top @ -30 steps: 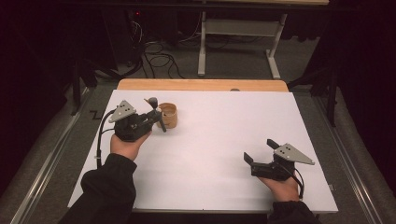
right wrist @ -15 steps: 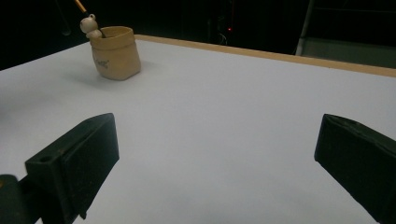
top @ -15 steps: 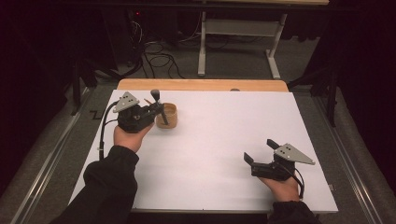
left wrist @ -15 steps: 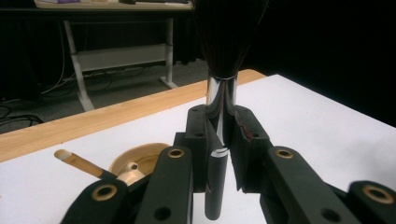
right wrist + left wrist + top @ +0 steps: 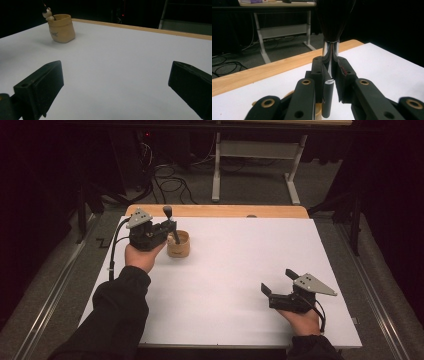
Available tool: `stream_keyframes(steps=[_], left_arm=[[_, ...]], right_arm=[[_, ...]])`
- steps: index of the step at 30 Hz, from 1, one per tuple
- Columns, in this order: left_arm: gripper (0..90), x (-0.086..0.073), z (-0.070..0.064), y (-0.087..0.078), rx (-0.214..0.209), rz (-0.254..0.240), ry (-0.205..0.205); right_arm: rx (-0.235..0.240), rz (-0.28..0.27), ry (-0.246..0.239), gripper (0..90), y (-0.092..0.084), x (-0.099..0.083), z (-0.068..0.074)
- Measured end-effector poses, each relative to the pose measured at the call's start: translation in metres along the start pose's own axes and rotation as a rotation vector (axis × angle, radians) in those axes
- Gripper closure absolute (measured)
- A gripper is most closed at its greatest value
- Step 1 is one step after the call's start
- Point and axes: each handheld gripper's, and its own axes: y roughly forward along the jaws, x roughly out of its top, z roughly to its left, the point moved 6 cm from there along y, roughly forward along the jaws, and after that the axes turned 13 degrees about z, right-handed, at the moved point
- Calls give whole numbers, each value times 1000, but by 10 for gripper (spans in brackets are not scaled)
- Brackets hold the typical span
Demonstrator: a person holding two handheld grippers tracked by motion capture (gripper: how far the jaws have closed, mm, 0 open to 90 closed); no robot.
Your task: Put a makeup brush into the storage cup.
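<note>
While the brush (image 5: 170,222) stands clamped in the left gripper (image 5: 171,231), its lower end hangs over the cup (image 5: 178,244) at the far left of the table (image 5: 240,285).

Judging by this, the brush is picked up and brought to the cup's mouth, and lowering it in and letting go is what remains. Seen from the left gripper view, both pads squeeze the chrome ferrule, bristles upward. Near right, the right gripper (image 5: 278,290) rests with its jaws spread wide and empty. White surface lies bare between them; the wooden far edge (image 5: 215,211) runs close behind the cup.
</note>
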Motion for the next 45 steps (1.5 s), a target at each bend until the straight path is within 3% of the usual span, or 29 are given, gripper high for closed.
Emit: stream_keyframes(steps=[17, 37, 45], left_arm=[[781, 2, 8, 24, 32, 10, -16], [780, -23, 15, 47, 55, 90, -22], [780, -33, 12, 54, 50, 111, -18]], right_arm=[[3, 6, -4, 8, 1, -1, 1], [10, 7, -12, 15, 2, -2, 3], [12, 12, -14, 17, 3, -2, 3]])
